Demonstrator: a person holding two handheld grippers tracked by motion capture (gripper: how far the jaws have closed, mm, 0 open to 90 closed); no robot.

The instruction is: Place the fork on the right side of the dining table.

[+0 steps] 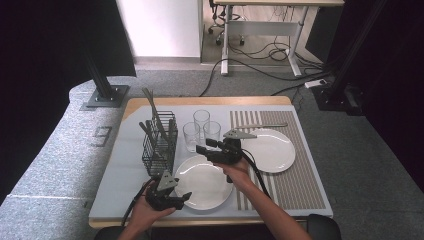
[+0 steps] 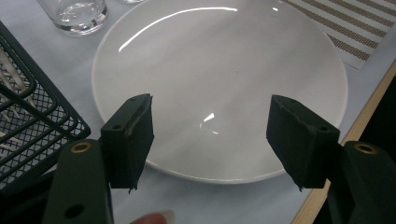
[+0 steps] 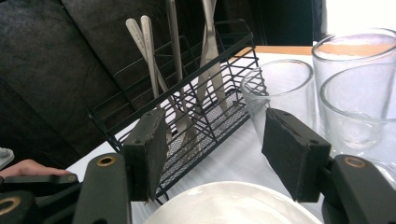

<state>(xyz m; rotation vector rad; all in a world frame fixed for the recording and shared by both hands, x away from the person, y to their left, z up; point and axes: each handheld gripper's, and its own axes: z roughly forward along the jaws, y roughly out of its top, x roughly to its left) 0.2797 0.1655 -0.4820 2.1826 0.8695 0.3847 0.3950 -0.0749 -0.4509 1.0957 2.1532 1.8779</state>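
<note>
My left gripper [image 1: 185,196] hovers at the near-left rim of the near white plate [image 1: 202,182], jaws open. In the left gripper view the left gripper [image 2: 210,140] has nothing between its pads, with the plate [image 2: 219,70] lying below. My right gripper [image 1: 202,146] is above the plate's far edge and points left at the black wire basket [image 1: 159,145] and the glasses. In the right gripper view the right gripper [image 3: 215,154] stands open and empty. It faces the basket [image 3: 196,93] of upright cutlery [image 3: 149,51], with the nearest glass [image 3: 280,93] just right of centre.
Three empty glasses [image 1: 201,129] stand close together behind the near plate. A second white plate [image 1: 270,150] rests on the striped placemat [image 1: 295,185], with a utensil [image 1: 265,125] behind it. The table's wooden front edge [image 2: 369,121] is close to the left gripper.
</note>
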